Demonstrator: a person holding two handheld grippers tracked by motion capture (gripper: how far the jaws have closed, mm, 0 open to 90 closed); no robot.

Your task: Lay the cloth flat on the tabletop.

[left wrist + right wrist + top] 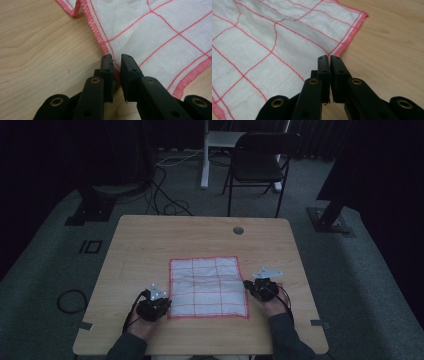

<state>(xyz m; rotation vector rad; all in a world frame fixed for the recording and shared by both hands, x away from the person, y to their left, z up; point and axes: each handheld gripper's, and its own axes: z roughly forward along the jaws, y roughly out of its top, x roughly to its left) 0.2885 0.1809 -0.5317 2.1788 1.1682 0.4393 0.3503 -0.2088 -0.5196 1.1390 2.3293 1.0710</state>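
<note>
Your table (150,240) carries one thing, a white cloth with a red grid (207,287), lying nearly flat toward the near edge, midway between the left and right edges. Along its left hem the cloth buckles up in a small fold (77,8), and a soft ridge (274,22) runs across the side nearer your right hand, so it is not fully smoothed. Your left hand-held gripper (156,305) sits at the cloth's near-left corner; in the left gripper view (117,61) its jaws stand slightly apart with the red hem lying in the gap, and no pad looks pressed on it. Your right hand-held gripper (261,287) rests at the cloth's right hem, and in the right gripper view (329,62) its jaws are drawn together; the hem seems to run in between the tips, but I cannot tell for certain that fabric is pinched. The risk, as I judge it, lies in that imbalance: if you lift or pull now, the left side would likely slip free of the loose jaws while the right drags the cloth askew toward the table's right edge. A thin hem caught only at the very tips could also pull out, and the raised fold could be pressed into a crease.
</note>
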